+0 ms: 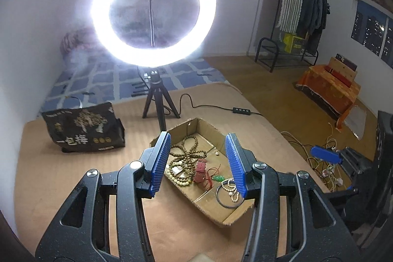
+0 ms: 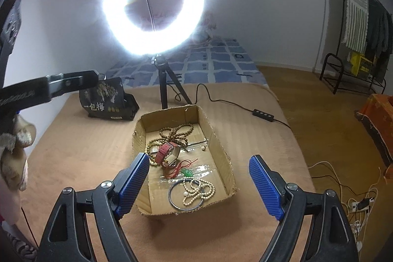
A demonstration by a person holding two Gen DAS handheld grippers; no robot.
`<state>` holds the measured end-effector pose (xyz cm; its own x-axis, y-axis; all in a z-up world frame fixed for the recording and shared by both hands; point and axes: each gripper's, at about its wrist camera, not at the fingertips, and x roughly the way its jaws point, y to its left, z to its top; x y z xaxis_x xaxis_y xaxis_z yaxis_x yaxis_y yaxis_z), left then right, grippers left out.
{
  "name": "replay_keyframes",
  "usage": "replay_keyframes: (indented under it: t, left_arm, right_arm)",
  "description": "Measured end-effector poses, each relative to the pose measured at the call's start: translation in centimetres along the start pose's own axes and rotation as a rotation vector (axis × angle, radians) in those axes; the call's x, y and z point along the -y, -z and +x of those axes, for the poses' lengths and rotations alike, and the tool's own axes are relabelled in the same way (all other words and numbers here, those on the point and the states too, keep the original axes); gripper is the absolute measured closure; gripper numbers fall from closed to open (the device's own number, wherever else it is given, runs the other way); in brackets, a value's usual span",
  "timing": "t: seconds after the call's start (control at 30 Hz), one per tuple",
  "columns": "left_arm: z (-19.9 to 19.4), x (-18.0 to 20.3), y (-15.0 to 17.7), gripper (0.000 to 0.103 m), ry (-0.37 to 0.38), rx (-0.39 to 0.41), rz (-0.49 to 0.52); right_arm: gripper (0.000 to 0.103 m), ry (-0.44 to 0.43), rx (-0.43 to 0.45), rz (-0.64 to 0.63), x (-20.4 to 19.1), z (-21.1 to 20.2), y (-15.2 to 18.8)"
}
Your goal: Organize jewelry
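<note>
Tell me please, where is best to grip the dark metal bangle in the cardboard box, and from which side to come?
Probably grip the bangle at its bare rim near the box's front-left corner, coming from above with one jaw inside the ring and one outside. It lies flat, and the white bead strand drapes over its right half, so that left arc is the free part.

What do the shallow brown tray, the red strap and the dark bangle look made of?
Shallow brown tray: corrugated cardboard, matte, with frayed cut edges and glossy tape inside. Red strap: probably leather, with punched holes. Dark bangle: smooth thin ring, perhaps metal; unclear.
</note>
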<state>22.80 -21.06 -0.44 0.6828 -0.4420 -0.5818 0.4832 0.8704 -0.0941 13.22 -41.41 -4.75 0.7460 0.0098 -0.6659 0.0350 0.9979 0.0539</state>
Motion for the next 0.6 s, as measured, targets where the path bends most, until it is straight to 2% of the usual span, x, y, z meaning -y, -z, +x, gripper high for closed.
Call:
replay_keyframes:
  t: [0.13,0.27,0.43,0.5,0.6]
  left_arm:
    - [-2.6,0.6,0.9,0.055,-0.013,0.021,0.021]
    - [-4.9,0.8,2.2,0.045,-0.025,0.033,0.02]
    - [-7.3,1.1,4.4,0.044,-0.057,0.047,0.038]
    - [-8.3,1.1,5.3,0.035,-0.066,0.054,0.03]
    - [-9.3,1.1,6.4,0.03,-0.088,0.068,0.033]
  right_arm:
    - [0.018,0.009,0.023,0.021,0.0,-1.6,0.2]
    - [0.018,0.008,0.049,0.05,0.0,-3.0,0.4]
    - [0.017,0.007,0.076,0.074,-0.5,-4.1,0.8]
    - [0.017,0.011,0.087,0.068,-0.8,-4.4,1.0]
    - [0.017,0.017,0.103,0.044,-1.5,-5.0,1.4]
